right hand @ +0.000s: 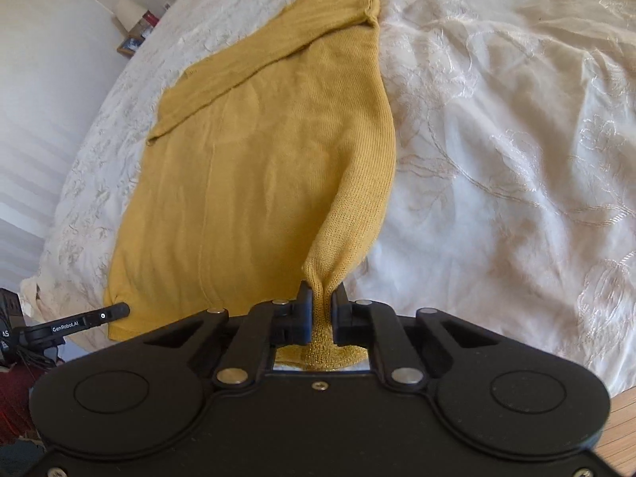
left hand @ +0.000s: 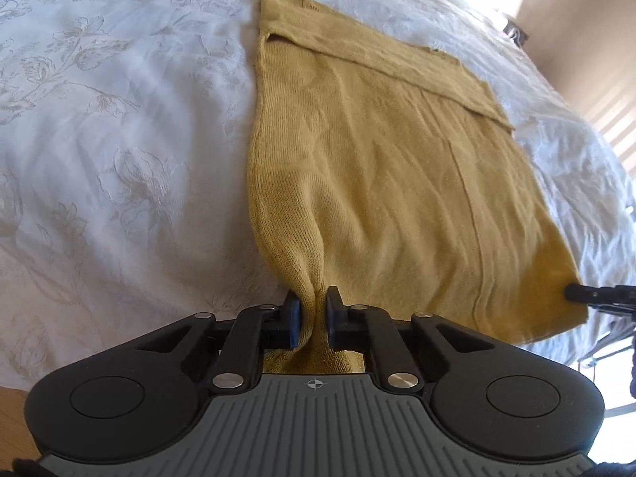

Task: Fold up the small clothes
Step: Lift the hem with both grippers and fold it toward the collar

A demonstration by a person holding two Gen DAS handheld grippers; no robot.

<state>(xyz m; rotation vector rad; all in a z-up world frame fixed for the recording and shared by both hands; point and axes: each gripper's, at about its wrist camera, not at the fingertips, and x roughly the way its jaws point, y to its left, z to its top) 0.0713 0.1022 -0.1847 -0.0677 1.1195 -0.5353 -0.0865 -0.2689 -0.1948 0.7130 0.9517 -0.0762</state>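
You have both sets of jaws pinched tight on the near corners of the mustard sweater [left hand: 377, 167]: left gripper [left hand: 314, 310], right gripper [right hand: 322, 310]. It lies on the bed [left hand: 119, 119], long axis running straight away from you toward its far folded edge.

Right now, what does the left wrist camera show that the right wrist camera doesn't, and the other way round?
Only the left wrist view shows the left tool pinching the sweater's near left corner, and bright window blinds at far right. Only the right wrist view shows the right tool pinching the near right corner, a lamp on a bedside shelf, and wood floor. Both show the mustard sweater flat on the white embroidered bedspread, sleeve folded across, and each catches the other tool's tip at its edge.
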